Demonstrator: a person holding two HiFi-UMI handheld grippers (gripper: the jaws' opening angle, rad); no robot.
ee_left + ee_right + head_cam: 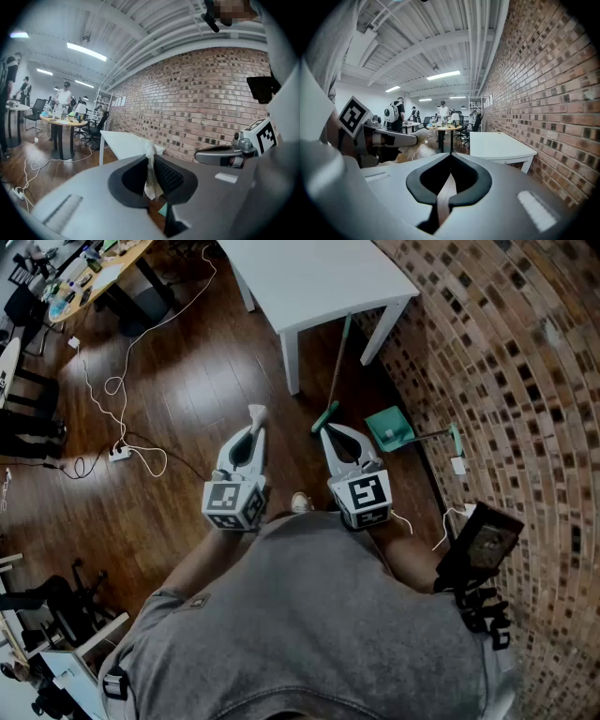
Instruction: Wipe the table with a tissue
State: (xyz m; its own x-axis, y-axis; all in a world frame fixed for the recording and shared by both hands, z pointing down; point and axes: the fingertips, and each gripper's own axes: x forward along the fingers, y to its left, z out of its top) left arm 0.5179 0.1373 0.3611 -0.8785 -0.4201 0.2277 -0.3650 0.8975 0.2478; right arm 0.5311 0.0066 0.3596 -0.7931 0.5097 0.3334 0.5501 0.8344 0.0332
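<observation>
My left claw [151,155] is clamped on the white tissue [153,185], which pokes out past its tips. My right claw [452,154] is closed on nothing. Both sit well short of the white bench [309,277].

We find no word, number or brand that can be read in any view. The left gripper [255,418] and the right gripper [330,434] each bear a cube with black-and-white square markers, which are patterns, not letters. The dark device [483,540] at the person's right side may carry print on its screen, but it is too blurred for us to tell. The pale sheets [121,101] on the brick wall [197,93] are too small to read.
</observation>
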